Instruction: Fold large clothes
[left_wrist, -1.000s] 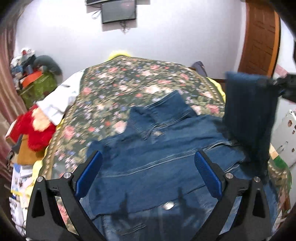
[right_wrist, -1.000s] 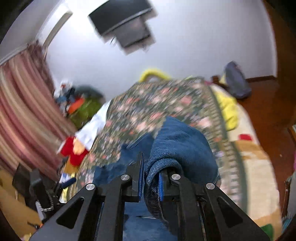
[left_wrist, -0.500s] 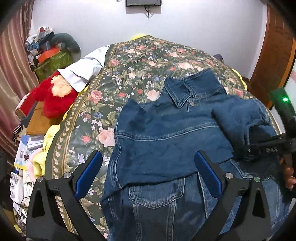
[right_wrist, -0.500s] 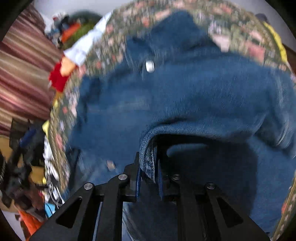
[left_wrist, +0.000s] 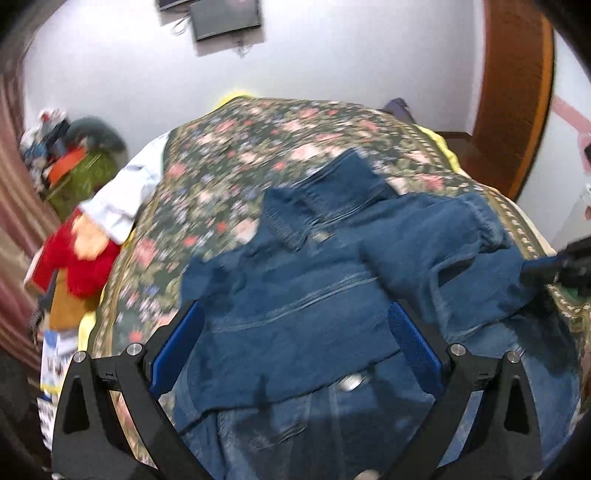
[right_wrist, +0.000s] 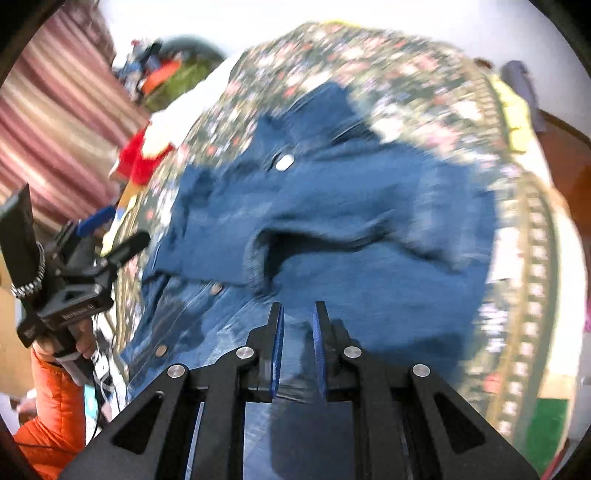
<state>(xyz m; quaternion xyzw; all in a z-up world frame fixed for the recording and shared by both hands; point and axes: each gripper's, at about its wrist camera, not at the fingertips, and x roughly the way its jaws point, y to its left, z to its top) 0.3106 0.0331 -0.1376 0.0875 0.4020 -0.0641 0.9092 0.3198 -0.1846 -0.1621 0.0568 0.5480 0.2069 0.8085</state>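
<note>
- A bedroom in a home.
- A bed with a floral cover fills most of the room; a denim jacket lies spread on it.
- A TV hangs on the white wall above the bed's far end.
- A wooden door stands at the right.
- A striped curtain hangs at the left.
- A red soft toy and a pile of household clutter sit beside the bed.
</note>
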